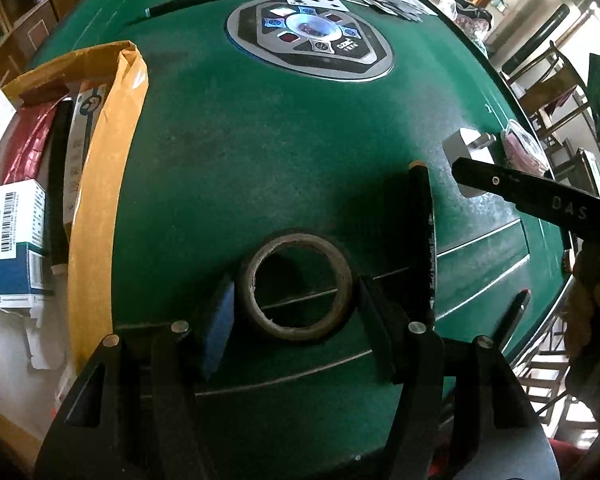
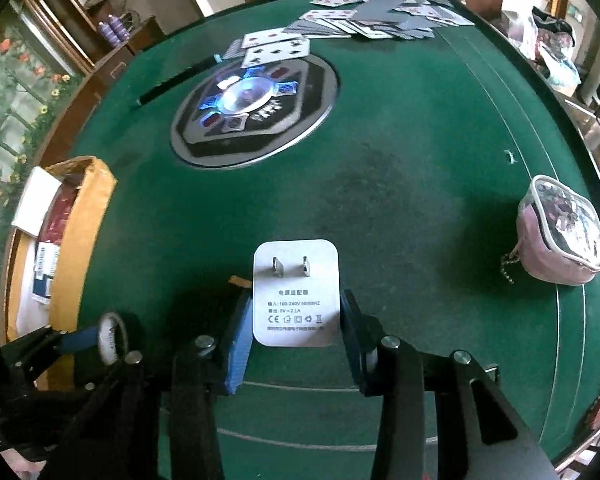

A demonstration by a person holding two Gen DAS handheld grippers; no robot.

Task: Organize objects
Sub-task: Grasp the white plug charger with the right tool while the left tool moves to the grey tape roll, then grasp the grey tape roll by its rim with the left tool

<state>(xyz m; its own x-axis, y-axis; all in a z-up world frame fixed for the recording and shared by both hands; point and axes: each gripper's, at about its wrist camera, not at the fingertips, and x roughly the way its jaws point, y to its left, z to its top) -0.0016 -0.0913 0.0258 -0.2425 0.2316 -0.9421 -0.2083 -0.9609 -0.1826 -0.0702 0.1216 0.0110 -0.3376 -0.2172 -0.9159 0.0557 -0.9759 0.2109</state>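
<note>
We see a roll of black tape point(image 1: 296, 284) with a pale cardboard core lying flat on the green felt table point(image 1: 260, 152), and our left gripper point(image 1: 296, 320) has a finger on either side of it, the blue pad point(image 1: 219, 328) close against its left wall and the right finger touching its right side, so the roll looks clamped, though the fisheye view makes firm contact hard to confirm. Just right of the roll lies a black marker point(image 1: 425, 240), its printed text too small to read. In the right wrist view, our right gripper point(image 2: 294, 320) straddles a white power adapter point(image 2: 294, 292) lying with its two prongs up; the blue-padded fingers point(image 2: 236, 344) sit at its sides, and we cannot tell whether they press on it or only flank it. At the table's left edge sits a cardboard box point(image 1: 100, 184) with yellow-taped flaps, holding a blue and white carton point(image 1: 18, 248) and red packaging partly cut off by the frame. A pink pouch point(image 2: 560, 232) with a clear top rests near the right edge, and playing cards point(image 2: 364, 16) lie scattered at the far side beyond the round control panel point(image 2: 256, 108).
</note>
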